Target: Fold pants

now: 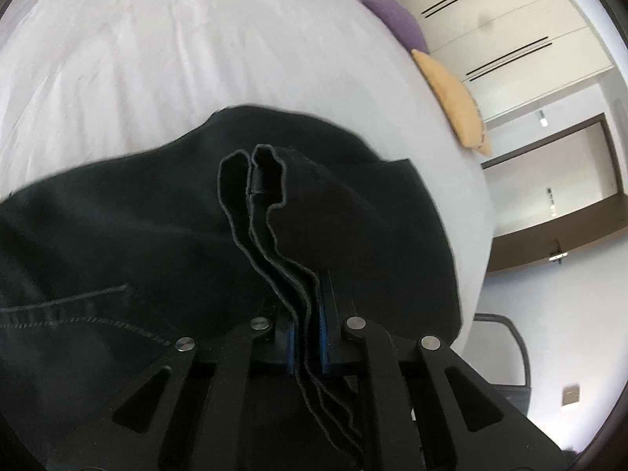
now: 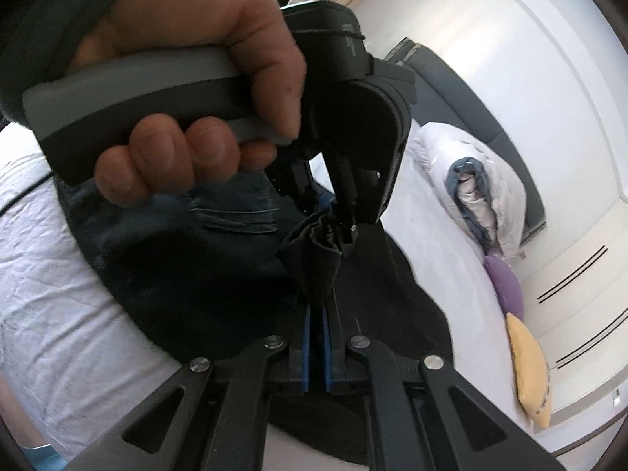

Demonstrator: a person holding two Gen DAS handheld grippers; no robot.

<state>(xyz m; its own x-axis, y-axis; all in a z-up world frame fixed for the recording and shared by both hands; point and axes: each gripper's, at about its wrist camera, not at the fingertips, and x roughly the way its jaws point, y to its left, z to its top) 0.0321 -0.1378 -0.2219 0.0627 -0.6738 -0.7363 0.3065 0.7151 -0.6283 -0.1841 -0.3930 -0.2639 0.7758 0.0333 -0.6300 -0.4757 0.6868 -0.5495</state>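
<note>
The black pants [image 1: 129,231] lie bunched on a white bed [image 1: 157,51]. My left gripper [image 1: 308,314] is shut on several stacked hem layers of the pants, which stand up between its blue pads and fan out above them. My right gripper [image 2: 316,306] is shut on the same bundle of pants fabric [image 2: 314,259]. In the right wrist view the person's hand [image 2: 188,78] holds the left gripper [image 2: 345,231] just ahead, its tips on the same folds. The two grippers sit very close together, facing each other.
A purple cushion [image 1: 396,15] and a yellow cushion [image 1: 455,98] lie at the bed's far edge. A folded duvet [image 2: 479,184] lies by the dark headboard [image 2: 471,90]. White wardrobe doors [image 1: 510,27] and a doorway [image 1: 557,180] stand beyond the bed.
</note>
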